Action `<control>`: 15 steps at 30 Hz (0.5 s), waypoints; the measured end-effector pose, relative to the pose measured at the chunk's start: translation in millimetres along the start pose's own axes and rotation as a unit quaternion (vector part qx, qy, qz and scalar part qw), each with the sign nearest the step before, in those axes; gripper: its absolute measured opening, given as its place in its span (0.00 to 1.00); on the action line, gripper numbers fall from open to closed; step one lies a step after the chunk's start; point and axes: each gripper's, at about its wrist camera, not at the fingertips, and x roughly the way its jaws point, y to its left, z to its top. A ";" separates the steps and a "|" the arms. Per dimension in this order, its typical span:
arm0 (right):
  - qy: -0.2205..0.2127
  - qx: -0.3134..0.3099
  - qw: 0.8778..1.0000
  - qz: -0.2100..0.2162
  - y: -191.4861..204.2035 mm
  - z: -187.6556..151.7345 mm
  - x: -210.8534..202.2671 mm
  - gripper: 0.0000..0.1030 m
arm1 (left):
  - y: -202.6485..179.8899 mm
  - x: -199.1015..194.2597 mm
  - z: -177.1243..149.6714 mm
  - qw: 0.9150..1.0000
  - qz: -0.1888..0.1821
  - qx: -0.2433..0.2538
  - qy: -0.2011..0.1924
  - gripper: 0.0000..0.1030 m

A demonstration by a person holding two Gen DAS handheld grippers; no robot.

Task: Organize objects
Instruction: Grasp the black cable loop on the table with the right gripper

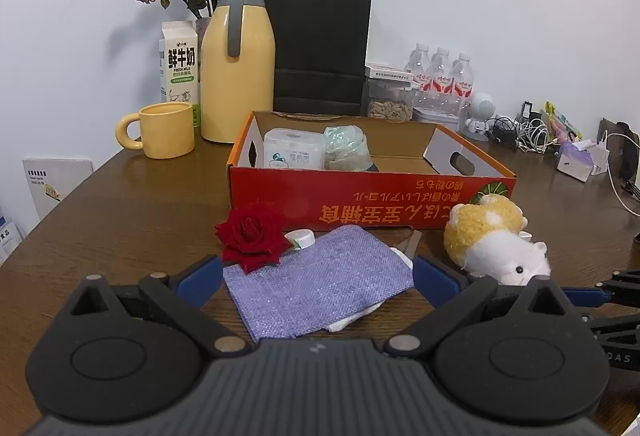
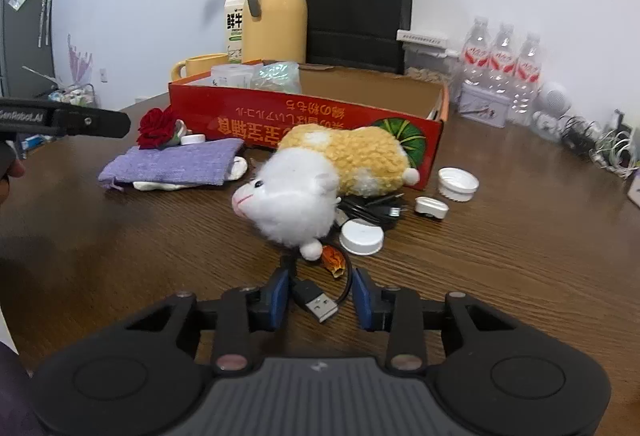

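Left gripper: jaws wide apart over one purple pouch, holding nothing. One red rose; one plush hamster lying before the red box, long axis slanting, snout toward the camera's left. Two white caps. Right gripper: blue pads narrowly flank one USB plug, untouched, pointing lower right.

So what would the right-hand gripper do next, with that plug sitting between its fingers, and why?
Probably close the last bit onto the USB plug and lift. The right gripper has its pads on either side of the plug, not yet pressing it, and the cable still lies loose on the table in front of the red box.
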 end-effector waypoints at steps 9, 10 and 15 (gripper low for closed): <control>-0.032 0.000 0.999 -0.024 -4.1 6.0 -29.6 0.30 | 1.4 -1.3 -1.4 1.000 -0.004 -0.005 0.000 1.00; -0.035 0.001 0.999 -0.024 -4.5 6.6 -31.9 0.30 | 1.6 -1.1 -2.0 1.000 -0.005 -0.005 0.000 1.00; -0.041 0.002 0.999 -0.025 -2.0 9.0 -35.2 0.30 | 3.3 -0.5 -3.9 1.000 -0.005 -0.007 0.003 1.00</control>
